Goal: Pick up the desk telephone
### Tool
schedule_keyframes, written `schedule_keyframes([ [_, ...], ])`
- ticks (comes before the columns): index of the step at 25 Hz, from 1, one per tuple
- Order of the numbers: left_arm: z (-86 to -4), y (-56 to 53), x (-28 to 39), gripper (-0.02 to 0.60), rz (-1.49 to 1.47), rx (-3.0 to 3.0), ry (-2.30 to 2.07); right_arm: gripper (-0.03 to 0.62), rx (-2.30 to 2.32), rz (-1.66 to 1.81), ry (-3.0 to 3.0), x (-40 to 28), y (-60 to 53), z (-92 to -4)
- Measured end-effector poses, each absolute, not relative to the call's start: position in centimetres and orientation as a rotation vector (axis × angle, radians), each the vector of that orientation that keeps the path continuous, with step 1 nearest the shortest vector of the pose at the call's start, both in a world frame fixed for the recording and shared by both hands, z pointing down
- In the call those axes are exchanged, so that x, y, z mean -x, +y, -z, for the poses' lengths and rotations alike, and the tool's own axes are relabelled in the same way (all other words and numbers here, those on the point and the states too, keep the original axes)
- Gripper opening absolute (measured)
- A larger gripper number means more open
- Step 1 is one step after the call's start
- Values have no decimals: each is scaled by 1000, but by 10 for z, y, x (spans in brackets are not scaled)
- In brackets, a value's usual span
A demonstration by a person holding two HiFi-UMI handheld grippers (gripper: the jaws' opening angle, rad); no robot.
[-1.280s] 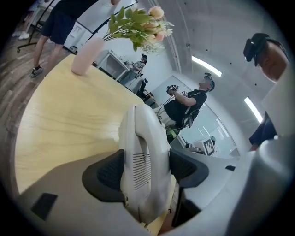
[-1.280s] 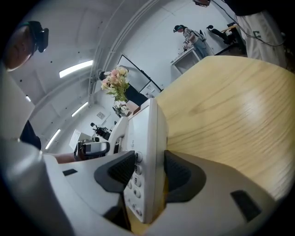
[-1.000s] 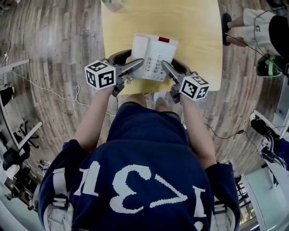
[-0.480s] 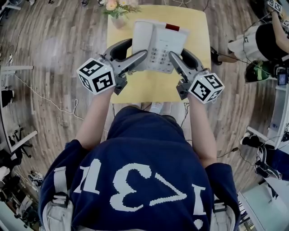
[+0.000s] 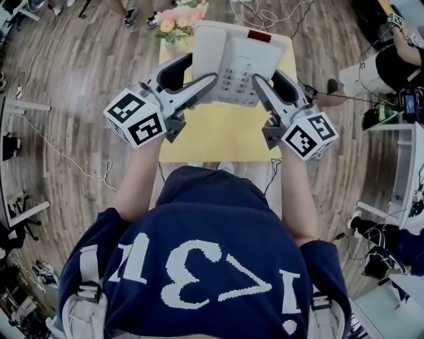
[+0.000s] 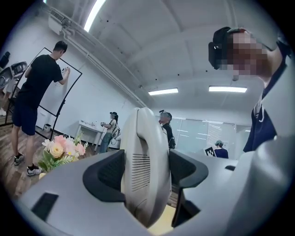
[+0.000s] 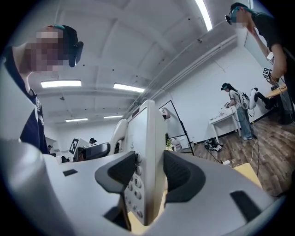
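One telephone (image 5: 228,56); two grippers (image 5: 196,73) (image 5: 271,81); one table (image 5: 218,132); one bouquet (image 5: 179,20).

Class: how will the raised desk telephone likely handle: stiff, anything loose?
Probably rigid: the desk telephone lies flat held only by its sides. Its handset, a separate piece, might slip off if tilted. Smooth plastic may slide.

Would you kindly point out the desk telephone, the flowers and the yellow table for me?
desk telephone (image 5: 245,59), head view, on its white body.
flowers (image 5: 179,18), head view, on the blooms.
yellow table (image 5: 218,136), head view, on its bare top.
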State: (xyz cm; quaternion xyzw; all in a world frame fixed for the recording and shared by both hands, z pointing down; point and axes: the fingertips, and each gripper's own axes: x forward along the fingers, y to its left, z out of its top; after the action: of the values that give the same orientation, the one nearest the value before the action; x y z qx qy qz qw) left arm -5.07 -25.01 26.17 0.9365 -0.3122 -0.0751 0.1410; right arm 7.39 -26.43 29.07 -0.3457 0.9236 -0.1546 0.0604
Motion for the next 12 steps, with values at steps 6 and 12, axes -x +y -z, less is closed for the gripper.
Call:
schedule_keyframes([
  [6, -255, -238, 48, 308, 234, -2690, -932, 206, 1025, 446, 2807, -77, -254, -282],
  [12, -248, -235, 51, 308, 231, -2698, -942, 206, 1016, 447, 2805, -74, -252, -277],
])
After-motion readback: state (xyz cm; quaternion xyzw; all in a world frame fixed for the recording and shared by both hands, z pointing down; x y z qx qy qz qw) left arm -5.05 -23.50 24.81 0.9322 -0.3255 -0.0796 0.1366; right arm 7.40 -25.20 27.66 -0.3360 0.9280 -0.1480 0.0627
